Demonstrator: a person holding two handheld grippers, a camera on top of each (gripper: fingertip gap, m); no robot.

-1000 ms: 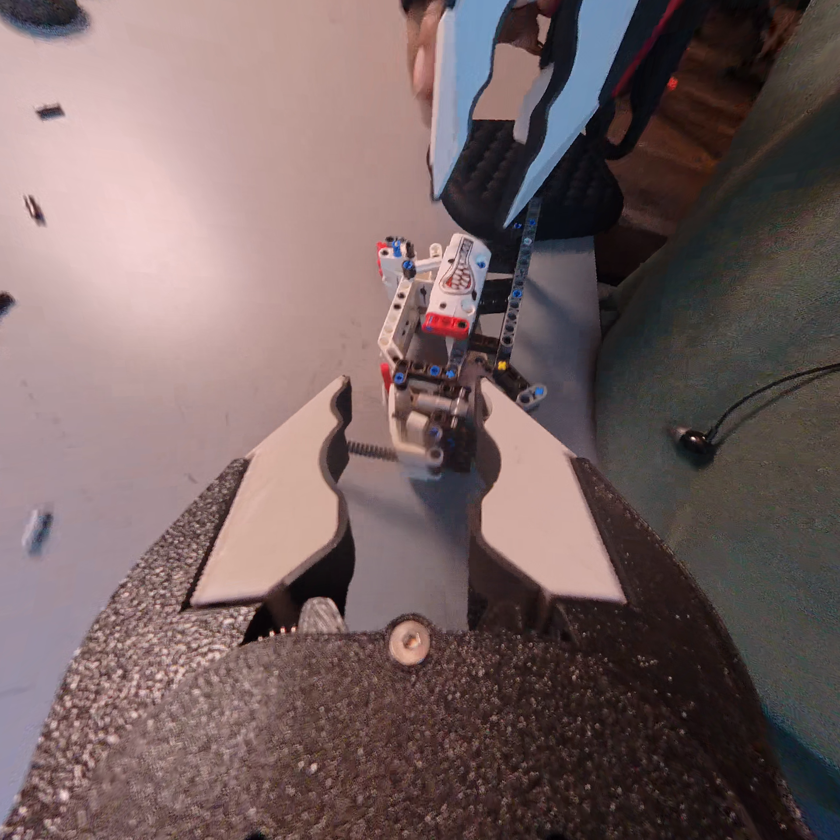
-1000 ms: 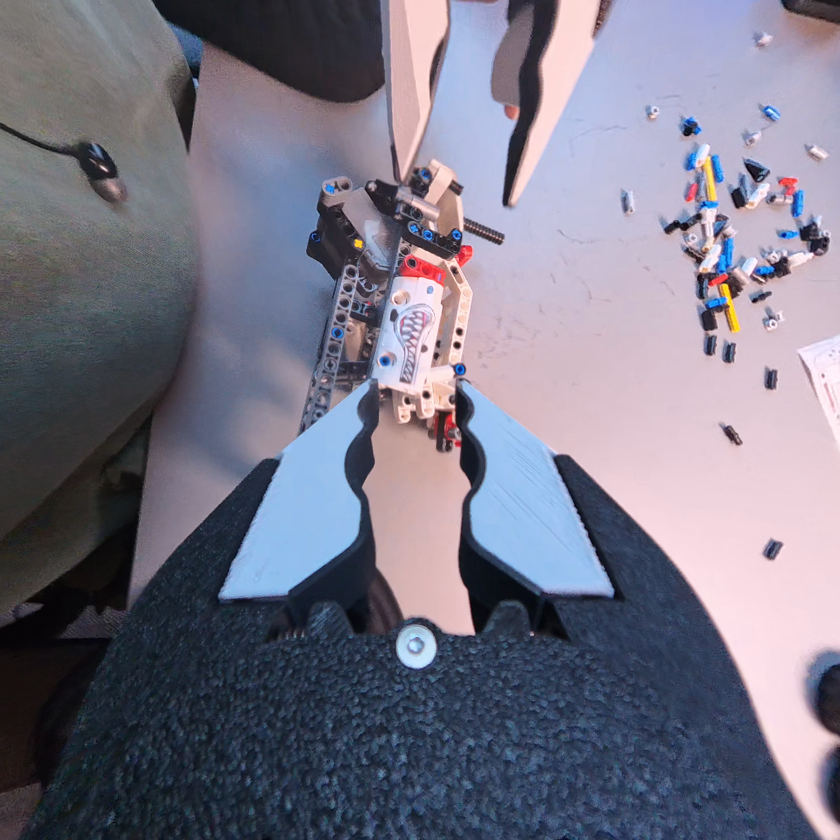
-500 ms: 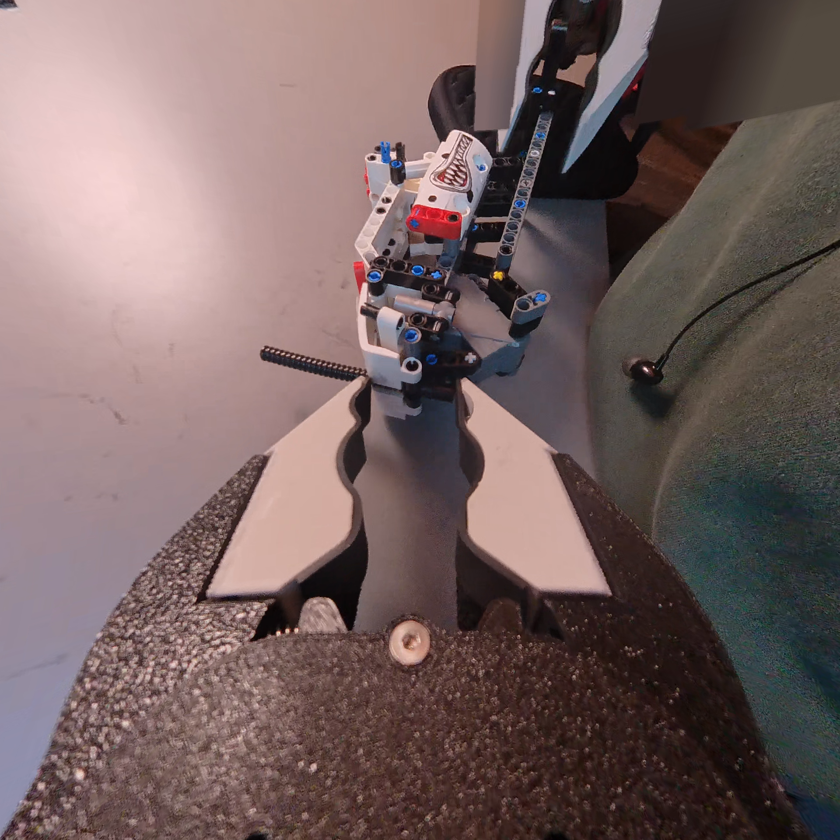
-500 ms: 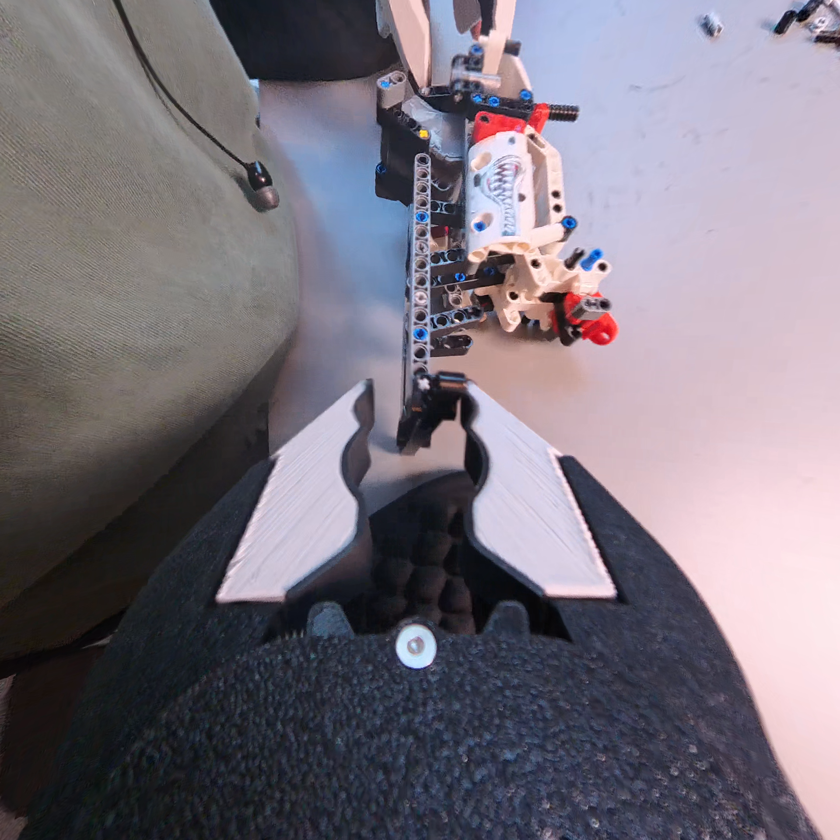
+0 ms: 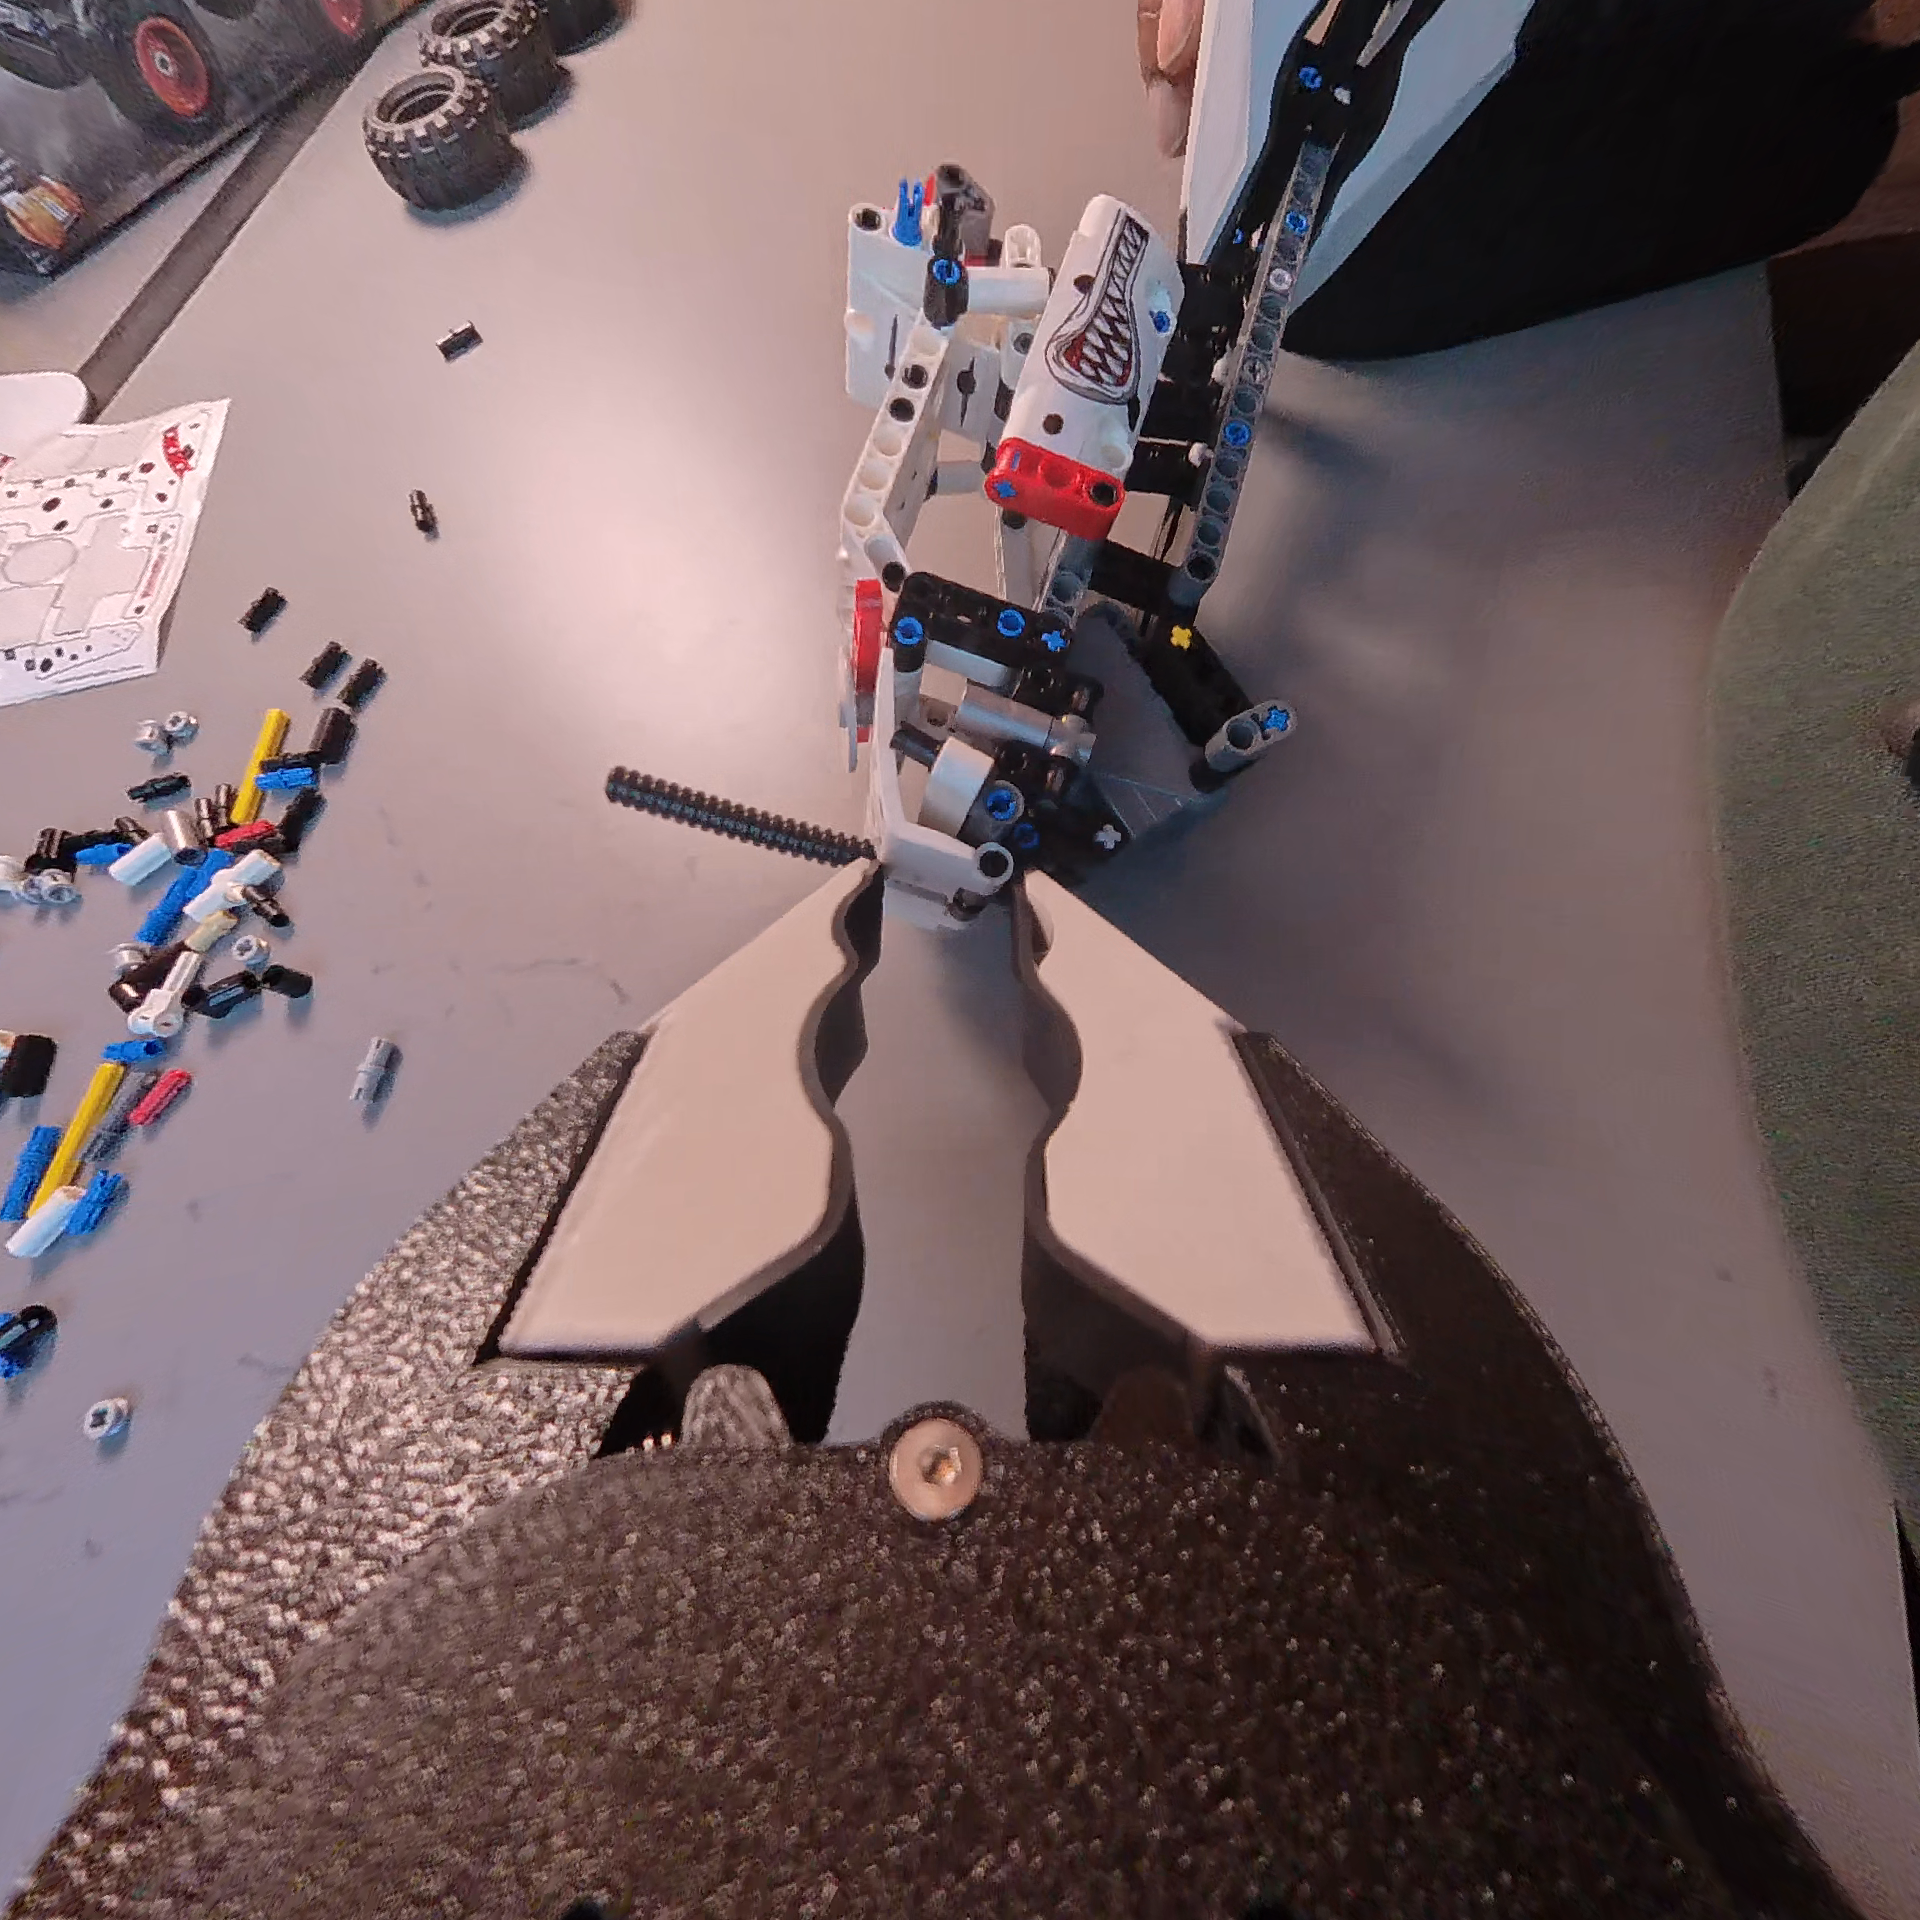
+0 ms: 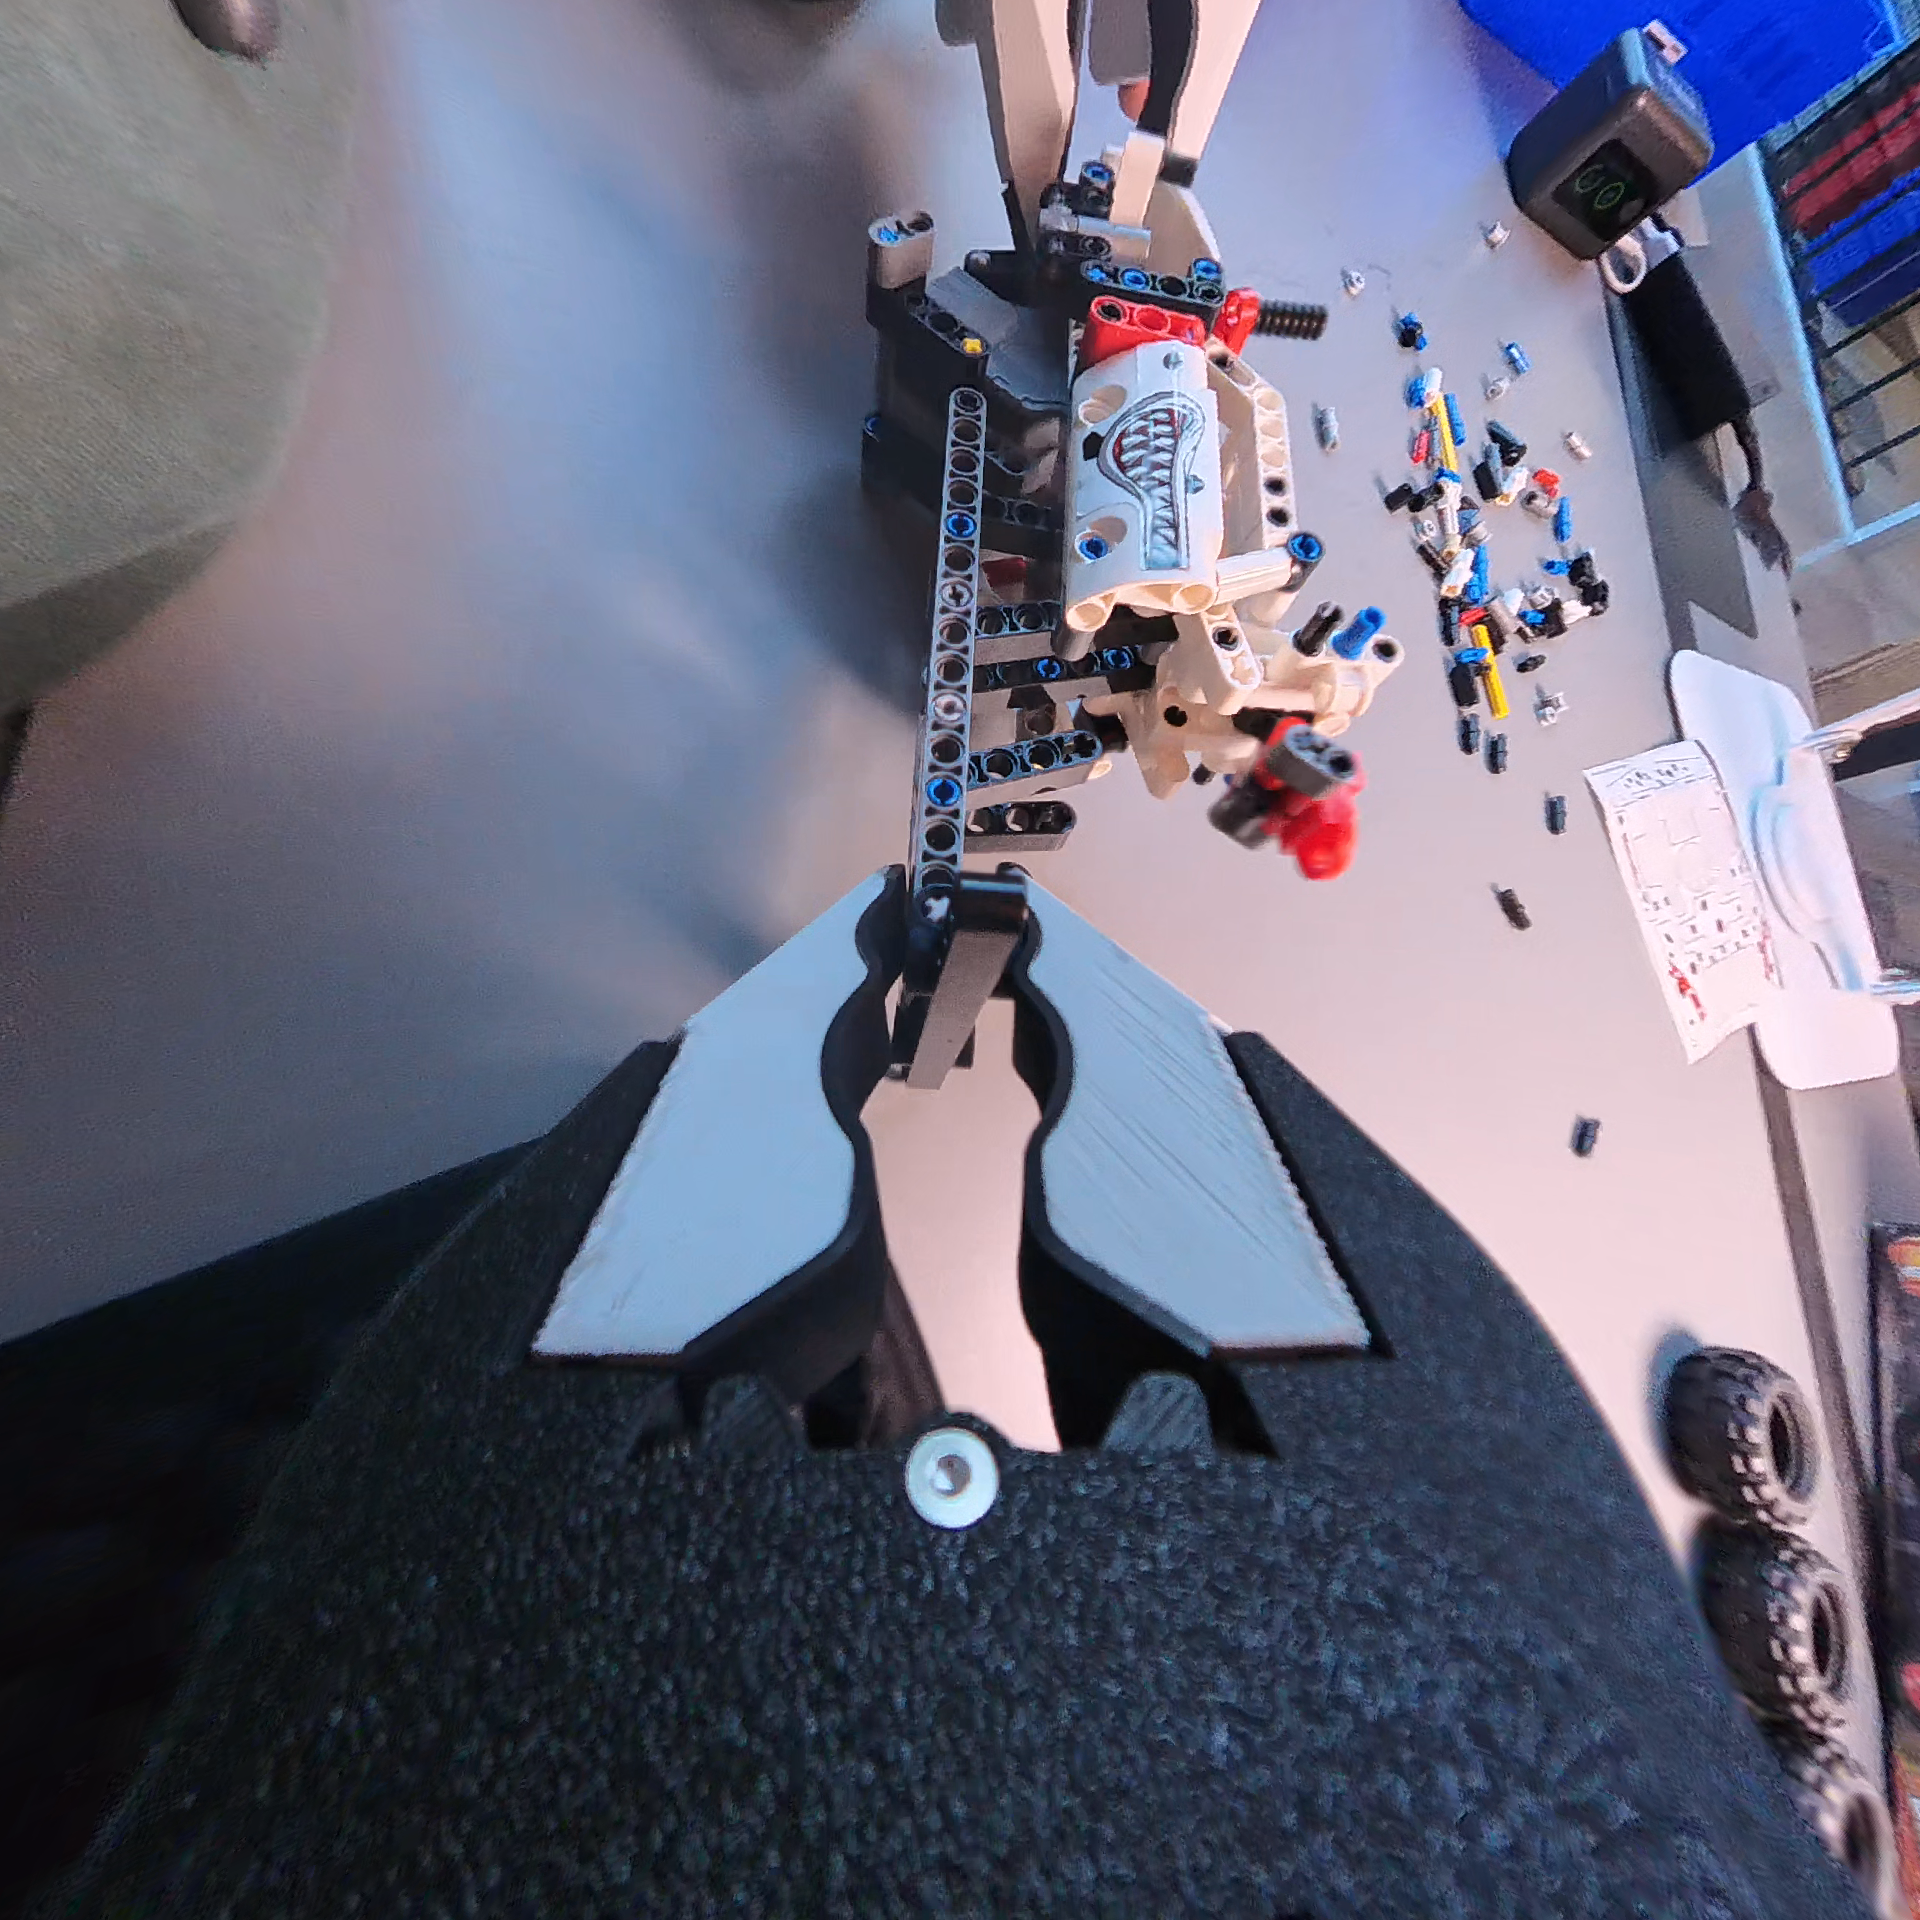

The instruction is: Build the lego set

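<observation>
My left hand-held gripper (image 5: 943,902) pinches the lego model's (image 5: 1039,520) white end; my right hand-held gripper (image 6: 954,914) seemingly clamps its grey beam (image 6: 951,644) above the counter (image 5: 623,468).

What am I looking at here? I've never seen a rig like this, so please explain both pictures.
A person holds two hand-held grippers, each with a camera looking along its two fingers. In the left wrist view, the left gripper pinches the near white end of a half-built lego model. In the right wrist view, the right gripper clamps the model's opposite end, at a long grey beam. On the grey table lie loose small pieces, black tyres and a printed sheet.
</observation>
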